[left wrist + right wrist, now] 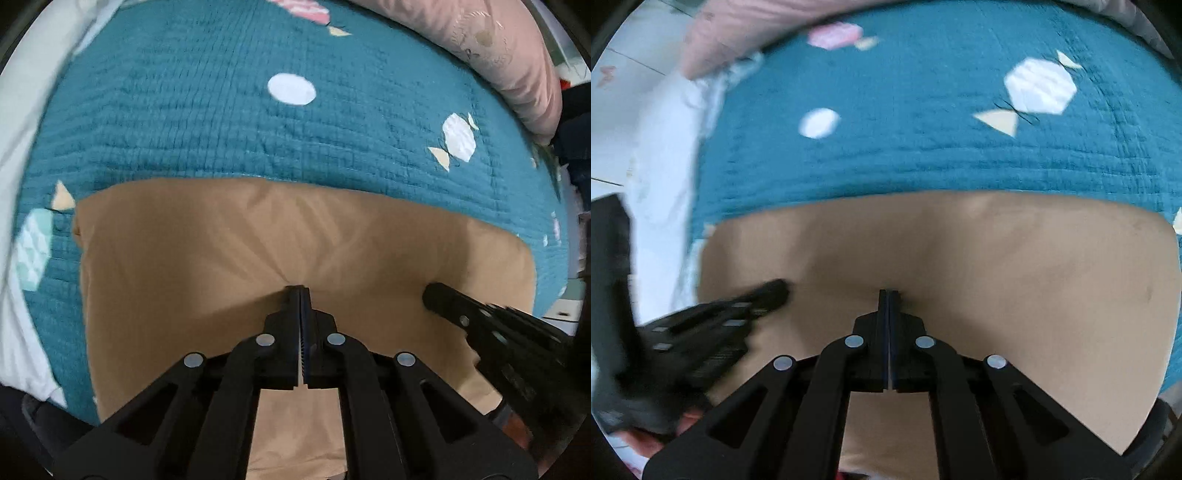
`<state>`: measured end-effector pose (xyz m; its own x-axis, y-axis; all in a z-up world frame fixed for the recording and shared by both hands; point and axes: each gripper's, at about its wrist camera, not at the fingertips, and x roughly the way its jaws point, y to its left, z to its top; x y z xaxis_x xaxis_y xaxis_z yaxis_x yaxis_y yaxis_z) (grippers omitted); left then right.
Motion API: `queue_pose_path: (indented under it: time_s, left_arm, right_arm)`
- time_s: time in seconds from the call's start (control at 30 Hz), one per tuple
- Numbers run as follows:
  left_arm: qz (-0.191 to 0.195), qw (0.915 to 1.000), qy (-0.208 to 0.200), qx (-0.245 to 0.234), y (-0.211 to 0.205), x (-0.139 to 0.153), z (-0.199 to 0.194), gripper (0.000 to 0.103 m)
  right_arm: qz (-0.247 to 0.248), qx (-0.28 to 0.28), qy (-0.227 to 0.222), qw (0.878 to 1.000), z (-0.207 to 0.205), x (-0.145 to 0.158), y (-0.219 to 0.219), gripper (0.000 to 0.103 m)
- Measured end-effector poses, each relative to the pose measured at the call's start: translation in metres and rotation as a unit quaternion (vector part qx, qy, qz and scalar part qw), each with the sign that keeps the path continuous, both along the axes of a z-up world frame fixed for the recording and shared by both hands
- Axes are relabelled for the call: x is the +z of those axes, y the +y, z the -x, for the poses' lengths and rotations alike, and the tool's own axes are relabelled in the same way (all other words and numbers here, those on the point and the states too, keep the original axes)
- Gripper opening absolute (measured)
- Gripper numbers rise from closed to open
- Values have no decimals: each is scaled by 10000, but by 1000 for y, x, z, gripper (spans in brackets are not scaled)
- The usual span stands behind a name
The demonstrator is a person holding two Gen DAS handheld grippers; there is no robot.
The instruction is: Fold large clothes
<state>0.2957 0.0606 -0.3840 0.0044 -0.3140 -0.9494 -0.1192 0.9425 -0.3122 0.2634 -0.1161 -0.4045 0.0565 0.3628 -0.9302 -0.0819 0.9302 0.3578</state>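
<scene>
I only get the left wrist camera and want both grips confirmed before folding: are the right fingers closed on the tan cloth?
Observer: Yes. Seen head-on, the right gripper shows its fingers pressed together, and the tan garment creases toward their tips.
Operator: Anything visible behind the left gripper?
Observer: Part of a hand shows under the left gripper.
Operator: What's past the bed on that side?
Observer: Pale floor tiles, beyond the teal quilt.

Smooth matt tan cloth garment [229, 258] lies on a crinkled, quilted teal cotton bedspread [184, 110].
</scene>
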Motion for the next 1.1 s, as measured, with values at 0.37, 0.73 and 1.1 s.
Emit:
queue_pose_path:
  time_s: [0.37,0.73,1.1]
  left_arm:
    - [-310,9982,-11,509,72,6,6,2]
    - [-990,9943,-11,396,57,22,9,3]
    - [-512,9976,-377,258,-3,74,1,3]
  right_arm:
    - [506,-1046,-156,9931,-5,7,-135,0]
    - [109,-1318,-289,9908,12,21,-154,5]
    - [-176,-1433,-987,9846,70,88,-198,5]
